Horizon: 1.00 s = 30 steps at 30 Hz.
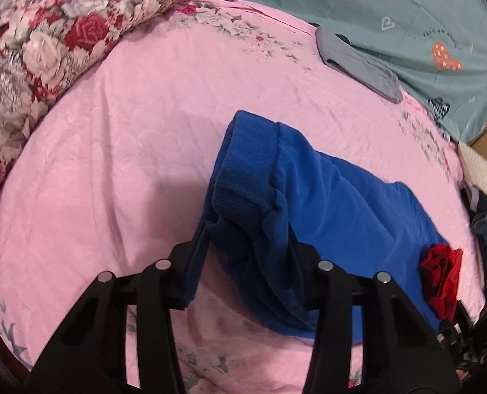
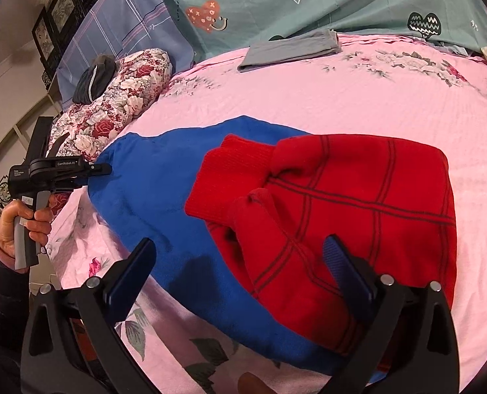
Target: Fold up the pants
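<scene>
The pants (image 2: 358, 203), one leg blue and the other red with dark check lines, are lying flat on the pink bedspread (image 2: 342, 98), the red leg stacked over the blue, we judge so the halves line up for folding. We are holding the left gripper (image 1: 246, 229) with its jaws apart around the blue ribbed cuff (image 1: 243, 170), not clamping it. The right gripper (image 2: 240, 249) is hovering spread wide over the red leg's near edge.

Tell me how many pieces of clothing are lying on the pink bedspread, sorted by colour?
Blue: 1, the blue pants, with the left gripper at their cuff.
Red: 1, the red checked pants, lying partly on the blue.
Grey: 1, the folded grey garment near the pillows.
Total: 3
</scene>
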Available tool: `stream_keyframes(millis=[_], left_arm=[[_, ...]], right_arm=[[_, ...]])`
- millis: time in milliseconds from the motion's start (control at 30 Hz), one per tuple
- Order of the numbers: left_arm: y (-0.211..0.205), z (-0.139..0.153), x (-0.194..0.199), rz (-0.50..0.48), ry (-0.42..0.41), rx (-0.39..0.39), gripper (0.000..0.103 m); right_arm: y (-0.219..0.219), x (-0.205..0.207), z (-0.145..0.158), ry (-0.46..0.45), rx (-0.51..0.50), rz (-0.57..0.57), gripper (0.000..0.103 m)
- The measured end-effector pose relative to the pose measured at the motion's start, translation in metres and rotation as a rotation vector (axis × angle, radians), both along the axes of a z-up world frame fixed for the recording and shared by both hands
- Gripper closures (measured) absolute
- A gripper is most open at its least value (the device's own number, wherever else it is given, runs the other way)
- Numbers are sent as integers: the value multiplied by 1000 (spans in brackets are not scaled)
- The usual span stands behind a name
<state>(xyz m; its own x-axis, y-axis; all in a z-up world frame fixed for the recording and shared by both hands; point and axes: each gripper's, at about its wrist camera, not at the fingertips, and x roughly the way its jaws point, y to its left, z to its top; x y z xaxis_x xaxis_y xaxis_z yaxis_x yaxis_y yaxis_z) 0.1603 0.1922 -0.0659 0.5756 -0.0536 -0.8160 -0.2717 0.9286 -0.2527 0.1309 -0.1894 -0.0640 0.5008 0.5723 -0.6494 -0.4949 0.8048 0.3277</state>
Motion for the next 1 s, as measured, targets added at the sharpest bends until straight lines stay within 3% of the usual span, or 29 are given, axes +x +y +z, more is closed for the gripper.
stream_keyframes(millis=[33, 67, 167, 233, 500, 667, 900, 1000], left_arm=[[-2, -3, 4, -12, 30, 5, 46], [-3, -9, 8, -17, 65, -26, 32], [-3, -16, 12, 7, 72, -29, 29], [-5, -15, 11, 24, 54, -17, 33], [-11, 3, 1, 45, -33, 54, 76], [-24, 16, -3, 32, -78, 108, 79], [-29, 22, -8, 34, -104, 126, 78], [-28, 17, -6, 43, -79, 133, 71]], right_arm=[[0, 0, 0, 0, 0, 0, 1], [0, 0, 0, -1, 0, 1, 1], [-1, 0, 0, 2, 7, 1, 1], [-1, 1, 0, 1, 11, 1, 1], [-1, 0, -1, 1, 11, 0, 1], [-1, 0, -1, -1, 11, 0, 1], [-2, 1, 0, -1, 15, 1, 1], [-3, 1, 0, -1, 15, 0, 1]])
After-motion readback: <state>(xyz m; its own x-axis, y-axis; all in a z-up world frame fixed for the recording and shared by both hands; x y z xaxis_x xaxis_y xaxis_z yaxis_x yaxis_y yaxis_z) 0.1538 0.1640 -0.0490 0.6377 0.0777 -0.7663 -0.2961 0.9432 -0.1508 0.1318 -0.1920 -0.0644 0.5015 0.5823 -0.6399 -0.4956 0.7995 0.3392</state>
